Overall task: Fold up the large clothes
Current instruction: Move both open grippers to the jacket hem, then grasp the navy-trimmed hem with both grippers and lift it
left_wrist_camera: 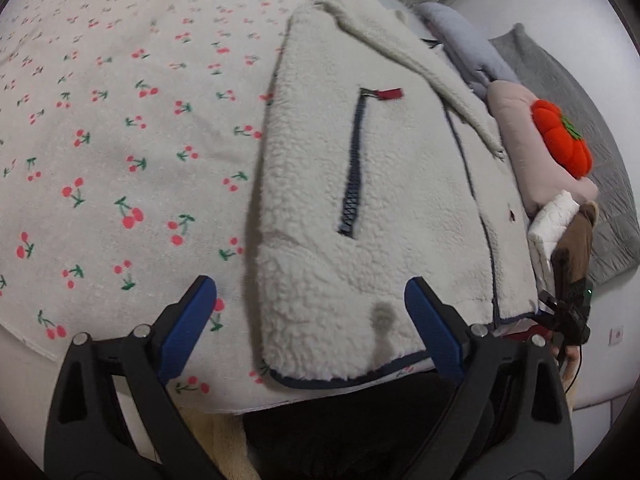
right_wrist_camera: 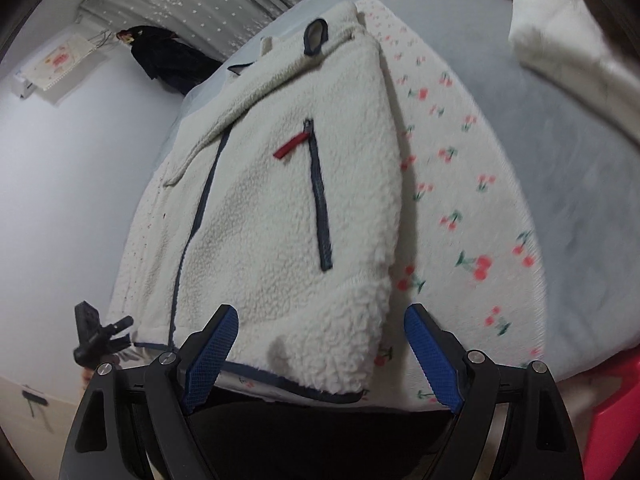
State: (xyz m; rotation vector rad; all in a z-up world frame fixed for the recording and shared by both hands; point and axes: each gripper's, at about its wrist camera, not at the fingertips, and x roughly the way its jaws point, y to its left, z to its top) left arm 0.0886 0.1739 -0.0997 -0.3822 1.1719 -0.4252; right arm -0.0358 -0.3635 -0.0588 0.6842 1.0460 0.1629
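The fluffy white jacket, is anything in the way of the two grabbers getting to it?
Nothing visible is. The fluffy white jacket lies flat on the cherry blanket, and its near hem sits right before the open left gripper and open right gripper.

One fleece jacket [left_wrist_camera: 384, 208] lies on the bed, and I count two zipped pockets on it: one shows in the left wrist view [left_wrist_camera: 354, 168], the other in the right wrist view [right_wrist_camera: 320, 196]. Each pocket carries one red pull tab [left_wrist_camera: 390, 94], so two tabs in all. There is one hanging loop [right_wrist_camera: 316, 36] at the collar. Under the jacket is one cherry-print sheet [left_wrist_camera: 120, 120]. Beside it sits one orange pumpkin cushion [left_wrist_camera: 562, 136] on one pink pillow [left_wrist_camera: 516, 128], with one grey quilt [left_wrist_camera: 592, 128] behind. Two grippers are out, the left [left_wrist_camera: 310, 324] and the right [right_wrist_camera: 320, 354], each with two blue pads [left_wrist_camera: 188, 328].
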